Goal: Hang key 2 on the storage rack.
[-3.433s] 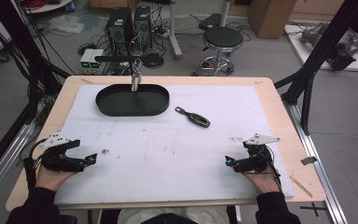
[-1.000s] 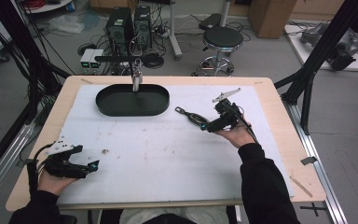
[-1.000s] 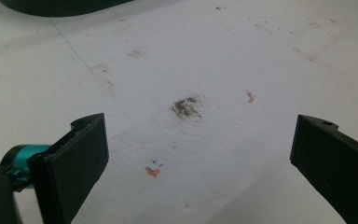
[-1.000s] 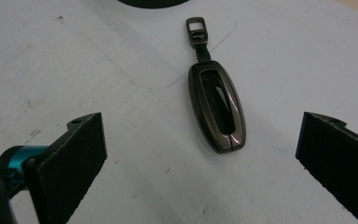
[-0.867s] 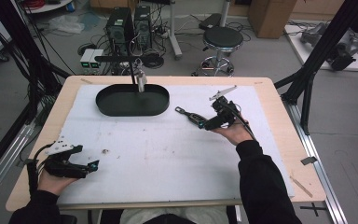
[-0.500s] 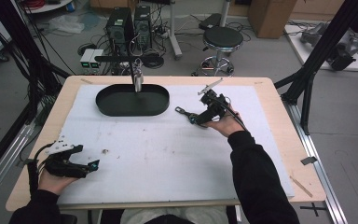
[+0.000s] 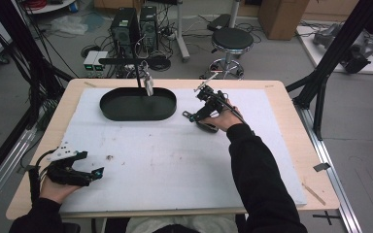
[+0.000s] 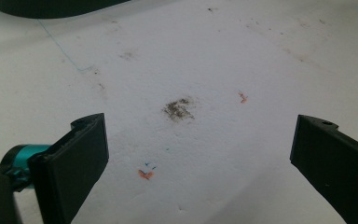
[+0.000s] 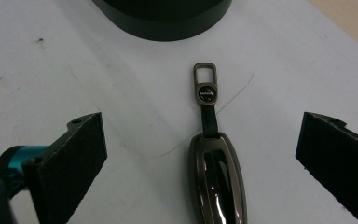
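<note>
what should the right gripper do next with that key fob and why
Probably ease the right gripper down and close on the key fob. Its jaws stand wide open on either side of the fob, which lies flat on the white mat, strap toward the black tray, not yet gripped.

I see the tray (image 7: 138,104) at the far middle of the worktop (image 7: 272,102). The key fob (image 9: 214,175) lies just right of the tray, between my right gripper (image 9: 200,161) jaws. My left gripper (image 7: 85,175) sits well nearer than the tray, to its left.
</note>
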The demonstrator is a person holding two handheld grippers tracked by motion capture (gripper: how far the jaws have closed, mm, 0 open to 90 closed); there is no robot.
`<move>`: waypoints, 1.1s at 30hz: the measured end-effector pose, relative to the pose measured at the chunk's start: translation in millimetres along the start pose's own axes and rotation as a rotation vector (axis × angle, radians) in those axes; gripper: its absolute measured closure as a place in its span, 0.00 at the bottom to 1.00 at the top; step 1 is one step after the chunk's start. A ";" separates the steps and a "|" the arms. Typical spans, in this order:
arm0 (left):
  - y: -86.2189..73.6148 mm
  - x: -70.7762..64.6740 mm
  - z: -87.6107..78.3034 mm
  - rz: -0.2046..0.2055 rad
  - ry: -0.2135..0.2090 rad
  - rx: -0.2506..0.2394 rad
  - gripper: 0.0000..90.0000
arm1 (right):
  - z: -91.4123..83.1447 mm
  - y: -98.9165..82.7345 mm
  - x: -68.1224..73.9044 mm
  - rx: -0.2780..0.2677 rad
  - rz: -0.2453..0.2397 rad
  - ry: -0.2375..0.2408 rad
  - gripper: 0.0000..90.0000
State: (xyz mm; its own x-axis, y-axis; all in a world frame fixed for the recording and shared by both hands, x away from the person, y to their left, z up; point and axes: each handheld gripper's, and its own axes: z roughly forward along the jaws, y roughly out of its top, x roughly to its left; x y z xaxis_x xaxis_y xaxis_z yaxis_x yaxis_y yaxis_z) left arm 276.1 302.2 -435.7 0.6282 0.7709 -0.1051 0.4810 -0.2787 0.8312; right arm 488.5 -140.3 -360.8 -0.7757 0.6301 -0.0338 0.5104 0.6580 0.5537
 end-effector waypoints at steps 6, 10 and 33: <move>0.1 -0.2 -0.5 0.001 -0.001 -0.003 0.05 | 22.3 3.2 -8.9 0.058 0.026 0.009 0.01; 0.3 0.3 -0.6 -0.009 -0.003 -0.008 0.05 | 37.2 0.3 -14.3 0.103 0.034 -0.008 0.01; 1.0 0.0 3.1 -0.019 -0.028 0.000 0.05 | 69.7 -1.2 -20.5 0.140 0.012 0.047 0.85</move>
State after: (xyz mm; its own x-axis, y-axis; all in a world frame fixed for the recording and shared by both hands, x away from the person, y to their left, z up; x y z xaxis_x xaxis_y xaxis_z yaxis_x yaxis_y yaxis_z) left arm 278.4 300.1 -436.6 0.6357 0.7599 -0.1360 0.4930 -0.2641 0.8290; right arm 529.7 -125.4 -418.8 -0.7841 0.6205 0.0127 0.5640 0.7038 0.4320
